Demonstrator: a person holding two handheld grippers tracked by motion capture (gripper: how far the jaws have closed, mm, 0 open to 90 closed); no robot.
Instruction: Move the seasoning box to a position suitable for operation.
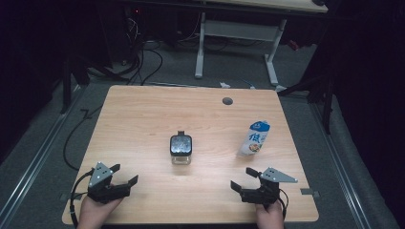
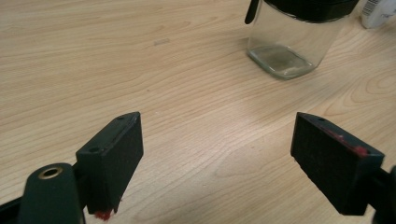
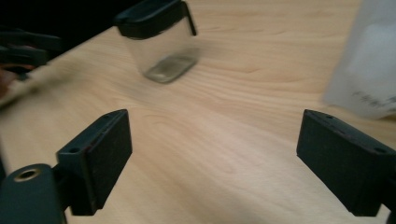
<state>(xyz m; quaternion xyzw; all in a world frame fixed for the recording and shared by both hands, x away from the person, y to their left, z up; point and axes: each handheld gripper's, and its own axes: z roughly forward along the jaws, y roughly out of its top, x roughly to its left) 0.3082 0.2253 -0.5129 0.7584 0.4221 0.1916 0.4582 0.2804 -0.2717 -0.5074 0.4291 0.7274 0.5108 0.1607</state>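
From the high view, the left gripper [image 1: 125, 174] and the right gripper [image 1: 242, 178] both rest low near the person's edge of the wooden counter [image 1: 143, 119], each with its jaws spread and nothing between them. A clear glass jar [image 1: 181, 149] with a black lid stands upright near the middle of the counter, roughly between the two grippers and farther from the person, and a white milk carton [image 1: 254, 138] stands to its right, apart from it, just beyond the right gripper. In the left gripper view, the left gripper [image 2: 217, 154] has its black jaws wide apart over bare wood, and the jar [image 2: 296, 39] stands ahead and off to the right, well clear of the pads. In the right gripper view, the right gripper [image 3: 212, 161] is likewise spread with only counter between the jaws; the jar [image 3: 161, 39] sits ahead to the left and the carton [image 3: 366, 65] close on the right, the picture somewhat blurred. I judge this to be the approach stage, with nothing grasped yet. The next move likely calls for each gripper to travel forward and line its open jaws around its thing, the left around the jar and the right around the carton, before closing.
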